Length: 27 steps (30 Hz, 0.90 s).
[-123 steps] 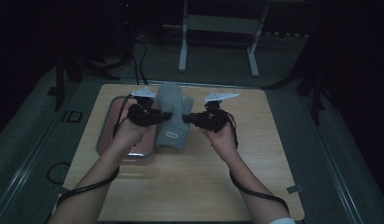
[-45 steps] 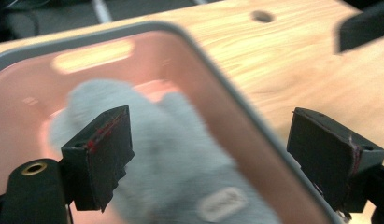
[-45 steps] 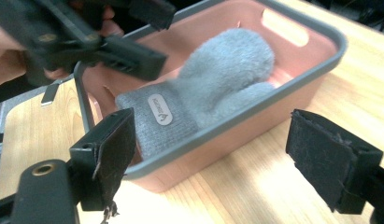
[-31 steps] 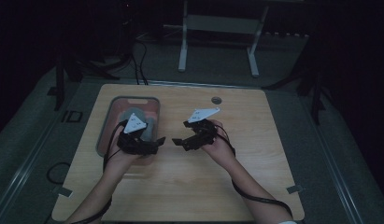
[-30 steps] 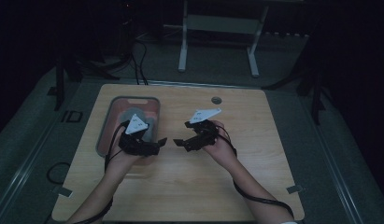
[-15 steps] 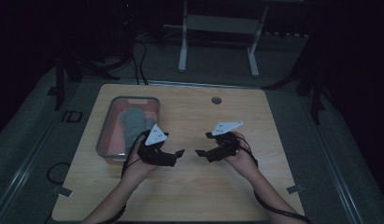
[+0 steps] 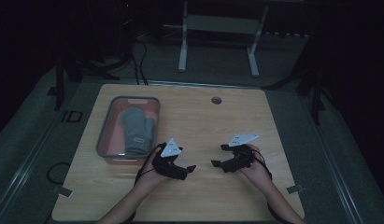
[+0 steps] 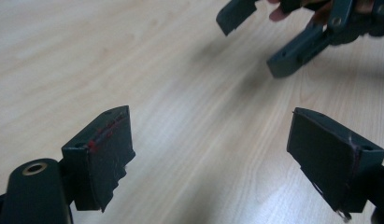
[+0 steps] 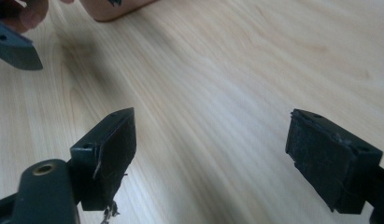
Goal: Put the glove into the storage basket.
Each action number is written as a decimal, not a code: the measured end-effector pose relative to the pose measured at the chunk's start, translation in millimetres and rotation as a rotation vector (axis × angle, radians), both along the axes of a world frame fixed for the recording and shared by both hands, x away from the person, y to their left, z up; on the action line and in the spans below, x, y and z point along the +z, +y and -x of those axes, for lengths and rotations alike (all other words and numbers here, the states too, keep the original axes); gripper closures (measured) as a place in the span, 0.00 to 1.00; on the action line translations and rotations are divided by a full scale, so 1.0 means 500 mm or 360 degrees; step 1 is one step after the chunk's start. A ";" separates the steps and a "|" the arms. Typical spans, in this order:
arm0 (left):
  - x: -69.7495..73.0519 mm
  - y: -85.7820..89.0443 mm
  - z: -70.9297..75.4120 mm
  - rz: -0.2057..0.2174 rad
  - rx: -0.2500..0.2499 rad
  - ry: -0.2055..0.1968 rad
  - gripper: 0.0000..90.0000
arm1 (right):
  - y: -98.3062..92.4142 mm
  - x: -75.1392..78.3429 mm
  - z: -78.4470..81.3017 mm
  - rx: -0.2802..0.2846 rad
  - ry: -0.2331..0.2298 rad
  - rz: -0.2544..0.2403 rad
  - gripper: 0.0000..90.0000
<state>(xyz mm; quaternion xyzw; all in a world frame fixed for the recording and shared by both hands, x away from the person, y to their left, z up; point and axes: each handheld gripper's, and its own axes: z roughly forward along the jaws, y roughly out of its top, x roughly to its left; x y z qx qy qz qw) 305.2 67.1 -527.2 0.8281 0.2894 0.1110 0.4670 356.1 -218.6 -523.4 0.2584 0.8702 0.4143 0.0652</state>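
A grey mitten (image 7: 134,129) lies in a pink tray with a grey rim (image 7: 103,133) at the table's left. My left gripper (image 7: 188,171) rests low over the wood just right of the tray's near corner, jaws wide open and empty; the same left gripper (image 8: 213,161) shows bare wood between its pads. My right gripper (image 7: 217,157) sits to its right, pointing left toward it, open with nothing held. Between the right gripper's (image 9: 210,156) own pads there is just table. The two grippers face each other a short gap apart.
The wooden table (image 7: 199,126) has a small round grommet (image 7: 216,100) near its far edge. A white stand (image 7: 217,28) and cables sit on the dark floor behind. Tape marks lie at the table's near corners.
Both hands have drawn back from the tray toward the near edge and sunk closer to the table. The mitten stays in the tray, now uncovered by the left gripper.
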 end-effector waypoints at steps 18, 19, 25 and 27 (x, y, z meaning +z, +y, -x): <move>-0.062 -0.025 0.021 0.0007 -0.0045 0.0051 0.17 | -0.099 -0.067 0.053 -0.0100 0.0079 -0.0005 0.17; -0.063 -0.026 0.022 0.0011 -0.0046 0.0046 0.17 | -0.103 -0.070 0.056 -0.0106 0.0081 0.0000 0.17; -0.063 -0.030 0.028 0.0015 -0.0059 0.0024 0.17 | -0.131 -0.075 0.070 -0.0160 0.0067 -0.0005 0.17; -0.063 -0.031 0.030 0.0021 -0.0062 0.0020 0.17 | -0.142 -0.075 0.072 -0.0184 0.0055 -0.0010 0.17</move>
